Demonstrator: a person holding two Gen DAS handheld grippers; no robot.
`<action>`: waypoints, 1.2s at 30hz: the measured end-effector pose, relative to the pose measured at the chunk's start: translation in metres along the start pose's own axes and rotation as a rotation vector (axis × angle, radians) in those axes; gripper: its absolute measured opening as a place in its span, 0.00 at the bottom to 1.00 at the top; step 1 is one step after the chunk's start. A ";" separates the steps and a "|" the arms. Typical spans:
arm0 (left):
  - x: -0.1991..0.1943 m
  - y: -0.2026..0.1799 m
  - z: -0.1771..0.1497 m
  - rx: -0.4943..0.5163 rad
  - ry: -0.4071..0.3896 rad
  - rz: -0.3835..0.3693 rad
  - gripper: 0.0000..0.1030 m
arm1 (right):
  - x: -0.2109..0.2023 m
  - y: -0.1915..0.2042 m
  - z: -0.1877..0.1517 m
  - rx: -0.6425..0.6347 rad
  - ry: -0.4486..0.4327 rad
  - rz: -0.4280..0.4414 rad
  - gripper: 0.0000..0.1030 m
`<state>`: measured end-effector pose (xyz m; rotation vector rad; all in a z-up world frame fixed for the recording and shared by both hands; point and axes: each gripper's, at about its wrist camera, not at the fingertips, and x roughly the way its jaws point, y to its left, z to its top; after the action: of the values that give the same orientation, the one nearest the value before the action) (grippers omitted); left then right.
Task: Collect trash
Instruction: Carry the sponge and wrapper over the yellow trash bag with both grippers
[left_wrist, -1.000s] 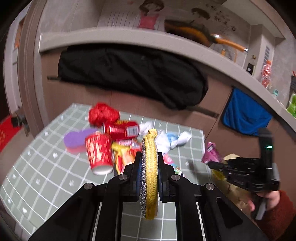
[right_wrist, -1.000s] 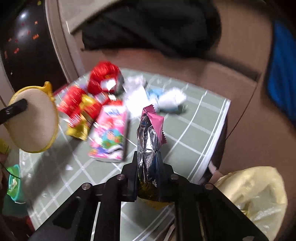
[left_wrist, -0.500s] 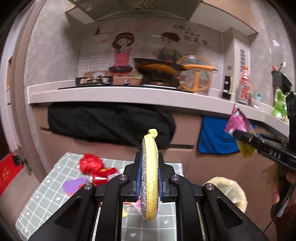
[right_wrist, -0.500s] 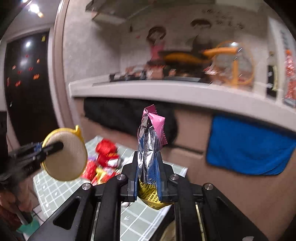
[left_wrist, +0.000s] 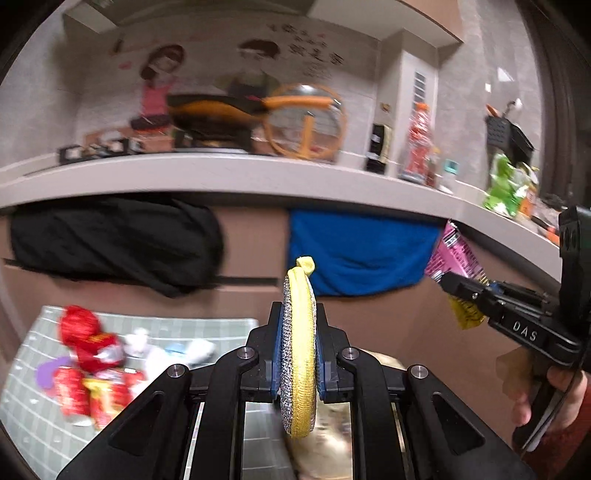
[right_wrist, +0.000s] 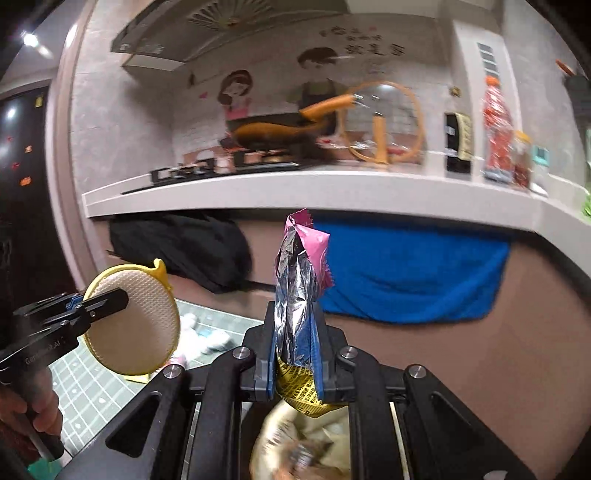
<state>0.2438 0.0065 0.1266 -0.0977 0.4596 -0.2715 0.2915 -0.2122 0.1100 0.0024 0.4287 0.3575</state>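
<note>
Sponge (left_wrist: 298, 354) clamped, wrapper (right_wrist: 301, 295) clamped, bag (right_wrist: 314, 439) below

claws 2 (left_wrist: 298, 363) (right_wrist: 297, 363) | scrub pad 1 (left_wrist: 299, 354) | wrapper 1 (right_wrist: 301, 291) | blue towel 1 (left_wrist: 354, 251)

Low table w/ grey-green grid cloth (left_wrist: 207, 326), lower left in left wrist view, below counter front. On cloth, clustered left of centre: crumpled red wrapper (left_wrist: 75, 325) at back, red/yellow snack packs (left_wrist: 99, 391) nearer cam, purple flat item (left_wrist: 46, 373) at far left edge of pile, white/blue crumpled wrappers (left_wrist: 177, 352) just right of the reds. All blurred, no labels readable. Same cloth seen in right wrist view (right_wrist: 88, 384), lower left, white/blue wrappers (right_wrist: 210, 338) on it. Long grey countertop (right_wrist: 295, 188) behind: gas hob (right_wrist: 207, 168), orange-handled pan (right_wrist: 273, 127) on hob, glass lid w/ orange rim (right_wrist: 384, 122) upright beside it, red bottle (right_wrist: 496, 136) further right.
</note>
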 end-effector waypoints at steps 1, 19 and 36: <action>0.012 -0.008 -0.002 0.003 0.015 -0.016 0.14 | 0.000 -0.008 -0.004 0.010 0.006 -0.009 0.13; 0.134 -0.049 -0.082 0.020 0.230 -0.082 0.14 | 0.048 -0.092 -0.109 0.225 0.220 0.006 0.14; 0.225 -0.018 -0.152 -0.080 0.522 -0.181 0.14 | 0.119 -0.117 -0.190 0.363 0.420 0.069 0.15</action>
<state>0.3650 -0.0786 -0.1014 -0.1475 0.9835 -0.4600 0.3547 -0.2950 -0.1205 0.3005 0.9067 0.3443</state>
